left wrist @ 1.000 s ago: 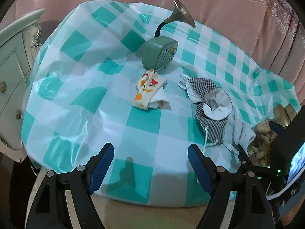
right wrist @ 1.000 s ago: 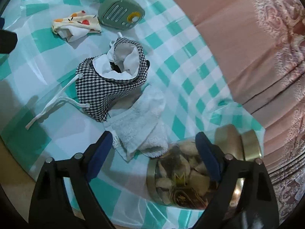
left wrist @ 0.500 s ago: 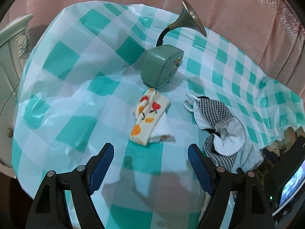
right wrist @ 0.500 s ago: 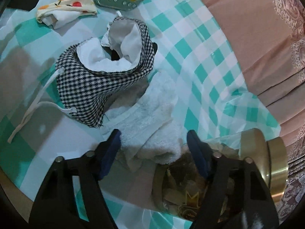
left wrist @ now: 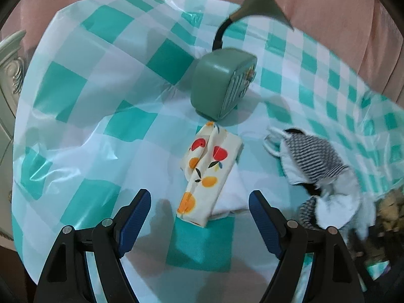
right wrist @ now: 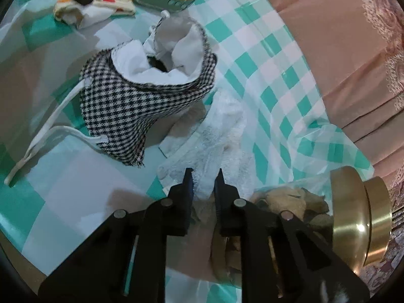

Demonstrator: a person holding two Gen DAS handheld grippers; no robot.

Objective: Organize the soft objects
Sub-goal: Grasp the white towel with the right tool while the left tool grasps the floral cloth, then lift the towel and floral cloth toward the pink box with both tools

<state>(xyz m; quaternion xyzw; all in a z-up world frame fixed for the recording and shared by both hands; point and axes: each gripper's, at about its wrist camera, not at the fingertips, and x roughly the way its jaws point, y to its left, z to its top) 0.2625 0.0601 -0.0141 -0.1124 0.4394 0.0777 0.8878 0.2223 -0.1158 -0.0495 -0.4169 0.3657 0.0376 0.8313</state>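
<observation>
Since a second ago your right gripper (right wrist: 203,176) has dropped onto the white towel (right wrist: 222,136) beside the houndstooth mask (right wrist: 131,106); its jaws are closing, pinching a fold. Your left gripper (left wrist: 199,208), jaws spread, has neared the fruit-print cloth (left wrist: 207,166).

Cloths: three — one fruit-print cloth (left wrist: 204,174), one houndstooth mask (right wrist: 141,101), one white towel (right wrist: 222,146). One green radio (left wrist: 222,83). One gold-lidded jar (right wrist: 353,217).
</observation>
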